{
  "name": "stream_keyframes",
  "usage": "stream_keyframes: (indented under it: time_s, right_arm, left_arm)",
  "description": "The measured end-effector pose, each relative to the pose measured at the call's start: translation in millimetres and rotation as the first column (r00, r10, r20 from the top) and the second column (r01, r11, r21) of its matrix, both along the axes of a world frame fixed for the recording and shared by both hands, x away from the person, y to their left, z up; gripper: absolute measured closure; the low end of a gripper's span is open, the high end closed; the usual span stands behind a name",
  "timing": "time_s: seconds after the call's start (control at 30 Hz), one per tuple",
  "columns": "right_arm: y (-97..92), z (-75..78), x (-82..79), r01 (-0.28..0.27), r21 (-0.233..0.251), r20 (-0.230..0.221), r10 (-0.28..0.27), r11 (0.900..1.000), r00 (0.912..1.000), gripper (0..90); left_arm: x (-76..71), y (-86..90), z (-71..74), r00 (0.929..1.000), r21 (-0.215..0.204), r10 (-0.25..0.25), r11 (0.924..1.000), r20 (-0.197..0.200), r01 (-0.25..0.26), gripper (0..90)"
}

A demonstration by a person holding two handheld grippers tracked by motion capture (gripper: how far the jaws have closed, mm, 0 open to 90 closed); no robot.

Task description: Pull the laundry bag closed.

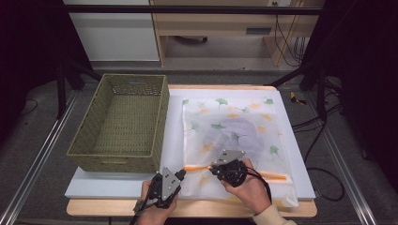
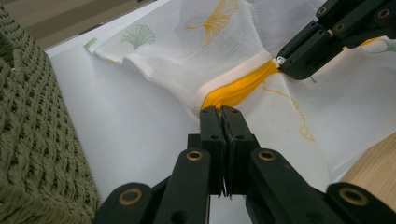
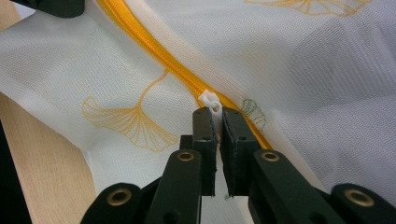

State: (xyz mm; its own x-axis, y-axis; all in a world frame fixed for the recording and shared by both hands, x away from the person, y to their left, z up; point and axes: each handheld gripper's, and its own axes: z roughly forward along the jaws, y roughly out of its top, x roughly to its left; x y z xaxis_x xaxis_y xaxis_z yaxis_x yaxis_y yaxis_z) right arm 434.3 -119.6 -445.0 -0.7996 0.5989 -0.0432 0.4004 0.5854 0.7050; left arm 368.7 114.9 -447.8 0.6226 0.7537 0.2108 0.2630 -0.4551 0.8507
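Right now the left hand-held gripper (image 2: 222, 112) is clamping the mesh bag's (image 1: 234, 126) zipper end (image 2: 233, 91); the right hand-held gripper (image 3: 219, 114) is seemingly pinching the white pull (image 3: 210, 100), basket (image 1: 122, 124) close alongside.

a pale wooden table (image 1: 197, 208) topped with a white board (image 1: 117, 185) stands on grey carpet (image 1: 42, 136). behind it, a white cabinet (image 1: 112, 33) sits beside a light wooden desk (image 1: 220, 23). black cables (image 1: 324, 136) trail across the floor at right, amid dark frame legs.
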Motion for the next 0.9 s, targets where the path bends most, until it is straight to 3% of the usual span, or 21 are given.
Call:
stream_keyframes:
  time_s: [0.9]
  right_arm:
    - [-9.6,-5.2,1.0,0.023,-0.011,-0.009,-0.023,0.9997,0.9997,85.1]
  left_arm:
    - [-1.3,0.5,-1.4,1.0000,0.000,0.001,1.0000,-0.010,-0.001,88.3]
